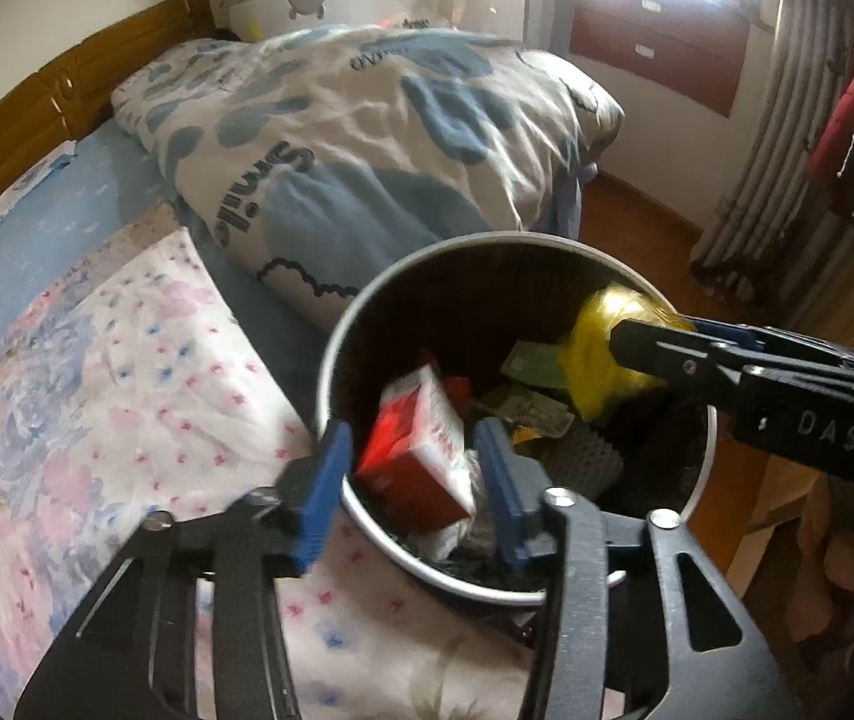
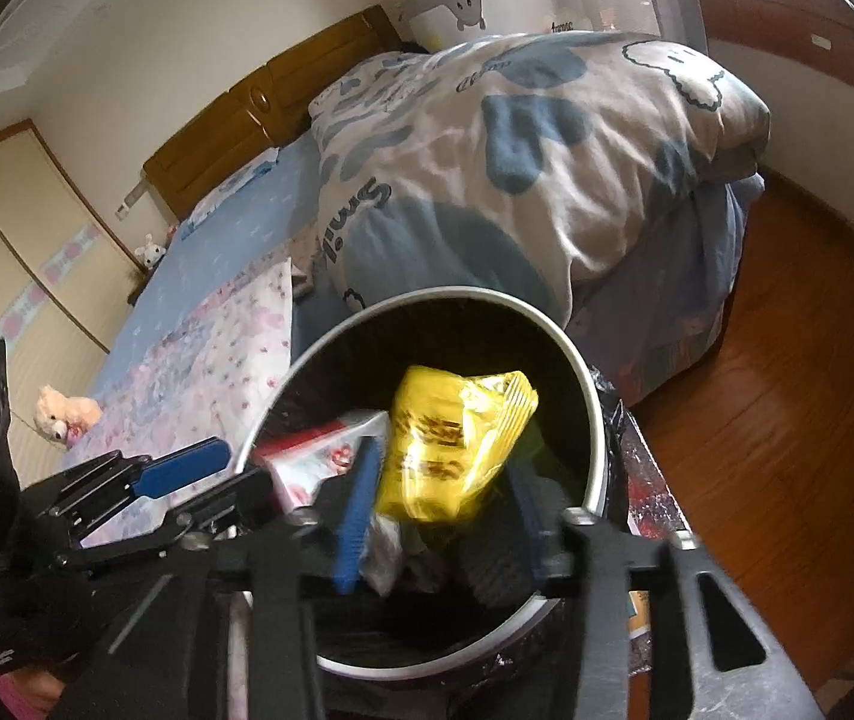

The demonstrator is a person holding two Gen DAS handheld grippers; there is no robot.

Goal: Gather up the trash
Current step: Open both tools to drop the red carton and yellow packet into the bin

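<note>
Both tongs angle down over the bin (image 1: pixel 331 372) rim, jaws apart: left tongs (image 1: pixel 412 495) around the red carton (image 1: pixel 421 450), right tongs (image 2: pixel 445 516) around the yellow wrapper (image 2: pixel 457 438). The bin stands beside the bed (image 1: pixel 97 360).

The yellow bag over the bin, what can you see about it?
The yellow bag is a crinkly, shiny plastic snack packet with brownish print, blurred as if dropping. It sits tilted over the open trash bin, between the right gripper and its blue pads. The jaws look apart, so it seems let go, above other trash.
</note>
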